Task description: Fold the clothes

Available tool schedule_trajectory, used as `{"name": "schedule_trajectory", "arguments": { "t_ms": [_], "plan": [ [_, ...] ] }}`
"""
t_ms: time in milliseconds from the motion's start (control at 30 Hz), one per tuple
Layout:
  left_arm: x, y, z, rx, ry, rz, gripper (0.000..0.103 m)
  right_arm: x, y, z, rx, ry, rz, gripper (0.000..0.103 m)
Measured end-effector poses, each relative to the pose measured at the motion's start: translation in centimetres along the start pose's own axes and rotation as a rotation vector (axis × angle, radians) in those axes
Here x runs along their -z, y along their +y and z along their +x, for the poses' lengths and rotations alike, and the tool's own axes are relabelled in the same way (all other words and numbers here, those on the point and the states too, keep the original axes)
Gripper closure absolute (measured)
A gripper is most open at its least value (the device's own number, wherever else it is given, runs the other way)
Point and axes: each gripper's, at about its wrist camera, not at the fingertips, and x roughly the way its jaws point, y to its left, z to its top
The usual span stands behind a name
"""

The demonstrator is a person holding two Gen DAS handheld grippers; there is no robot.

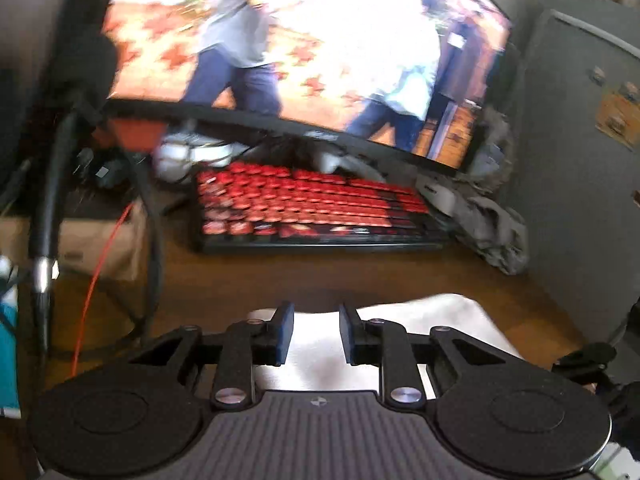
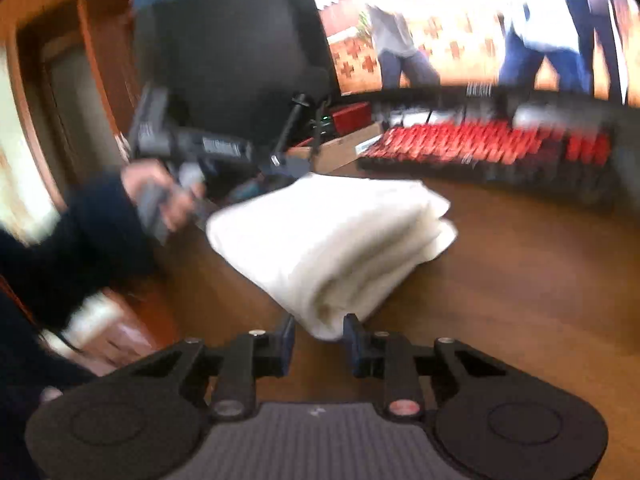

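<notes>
Wood counter (image 2: 520,280), keyboard (image 1: 312,204) behind. White cloth (image 2: 332,240) looks fully folded. Right hand-held gripper (image 2: 319,338) parted around its corner; left hand-held gripper (image 1: 316,332) released above it. Next: probably clamp and move aside.

1. I hold two grippers: my left gripper (image 1: 316,334) and my right gripper (image 2: 319,344).
2. One folded white cloth (image 2: 332,236) lies on one wooden desk (image 2: 520,280).
3. One red-keyed keyboard (image 1: 312,208).
4. One lit monitor (image 1: 304,44).
5. One crumpled grey cloth (image 1: 492,232).
6. One cardboard box (image 1: 92,248).
</notes>
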Motion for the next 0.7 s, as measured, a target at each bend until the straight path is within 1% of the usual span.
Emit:
{"name": "schedule_trajectory", "arguments": {
  "t_ms": [33, 100, 133, 167, 200, 233, 300, 367, 400, 467, 533, 600, 700],
  "plan": [
    [-0.1, -0.9, -0.3, 0.019, 0.006, 0.016, 0.08, 0.1, 0.8, -0.1, 0.032, -0.009, -0.04, 0.079],
    [-0.2, -2.7, -0.3, 0.077, 0.038, 0.041, 0.08, 0.0, 1.8, 0.0, 0.059, -0.028, -0.12, 0.079],
    [0.0, -3.9, 0.1, 0.118, 0.064, 0.058, 0.08, -0.1, 2.1, 0.3, 0.069, -0.026, -0.159, 0.08],
    [0.2, -5.0, 0.6, 0.138, 0.092, 0.079, 0.08, -0.2, 2.4, 0.5, 0.076, -0.021, -0.198, 0.082],
    [0.3, -6.1, 1.1, 0.159, 0.119, 0.101, 0.08, -0.4, 2.6, 0.8, 0.077, -0.017, -0.237, 0.087],
    [0.5, -7.1, 1.6, 0.157, 0.137, 0.131, 0.08, -0.5, 2.8, 1.0, 0.068, -0.016, -0.269, 0.093],
    [0.9, -8.6, 2.7, 0.148, 0.171, 0.184, 0.08, -0.6, 3.3, 1.0, 0.053, -0.028, -0.344, 0.096],
    [1.3, -9.6, 3.9, 0.134, 0.202, 0.229, 0.08, -0.5, 3.5, 0.8, 0.021, -0.023, -0.387, 0.097],
    [1.5, -10.1, 4.4, 0.127, 0.217, 0.251, 0.08, -0.4, 3.4, 0.7, 0.013, -0.017, -0.392, 0.097],
    [1.7, -10.1, 4.9, 0.12, 0.224, 0.26, 0.077, -0.3, 3.2, 0.5, 0.003, -0.007, -0.396, 0.098],
    [1.6, -9.8, 5.1, 0.131, 0.233, 0.249, 0.078, -0.1, 3.1, 0.3, -0.008, 0.002, -0.401, 0.098],
    [1.6, -9.6, 4.9, 0.128, 0.231, 0.237, 0.079, 0.2, 2.9, -0.8, -0.015, 0.005, -0.389, 0.099],
    [1.4, -9.6, 3.8, 0.138, 0.207, 0.228, 0.08, 0.0, 2.0, -2.8, -0.01, -0.038, -0.282, 0.099]
  ]
}}
